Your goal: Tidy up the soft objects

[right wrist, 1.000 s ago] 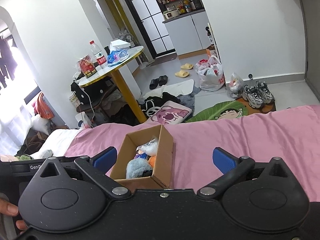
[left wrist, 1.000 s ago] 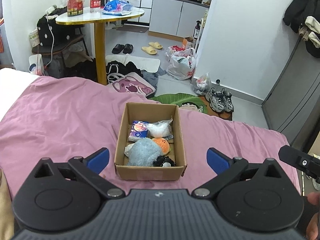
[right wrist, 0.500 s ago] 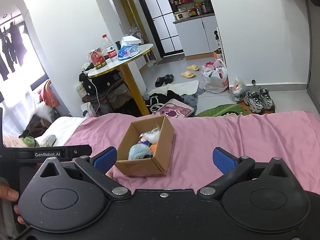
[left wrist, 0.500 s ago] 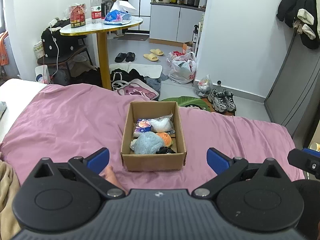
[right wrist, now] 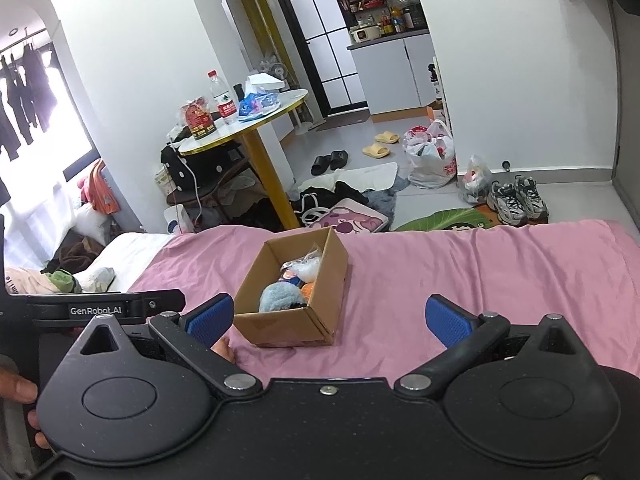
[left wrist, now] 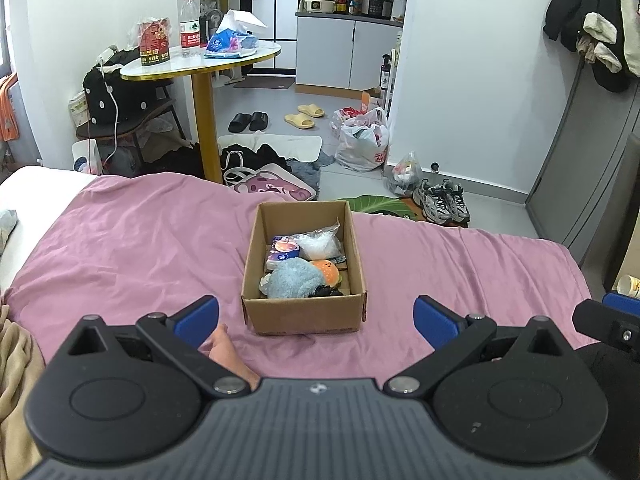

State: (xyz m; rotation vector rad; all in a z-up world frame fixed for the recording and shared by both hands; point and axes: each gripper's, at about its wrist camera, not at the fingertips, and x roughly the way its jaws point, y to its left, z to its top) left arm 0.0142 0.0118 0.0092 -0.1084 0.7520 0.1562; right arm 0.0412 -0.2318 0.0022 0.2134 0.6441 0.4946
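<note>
Both claws (left wrist: pixel 316 316) (right wrist: pixel 329 320) wide apart, empty

Black tongs (left wrist: pixel 316 316), blue ribbed pads (right wrist: pixel 448 325), silver screws, "GenRobot.AI" label

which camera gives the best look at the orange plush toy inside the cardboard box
The left wrist view: it looks down into the cardboard box, showing the orange plush toy with its face beside the blue plush. The right wrist view shows only an orange sliver behind the blue plush.

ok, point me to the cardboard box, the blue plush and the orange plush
cardboard box (left wrist: pixel 304 314): left wrist view, on its near outer wall.
blue plush (left wrist: pixel 294 278): left wrist view, middle of its fuzzy body, inside the box.
orange plush (left wrist: pixel 327 269): left wrist view, on its visible top, right of the blue one.
</note>
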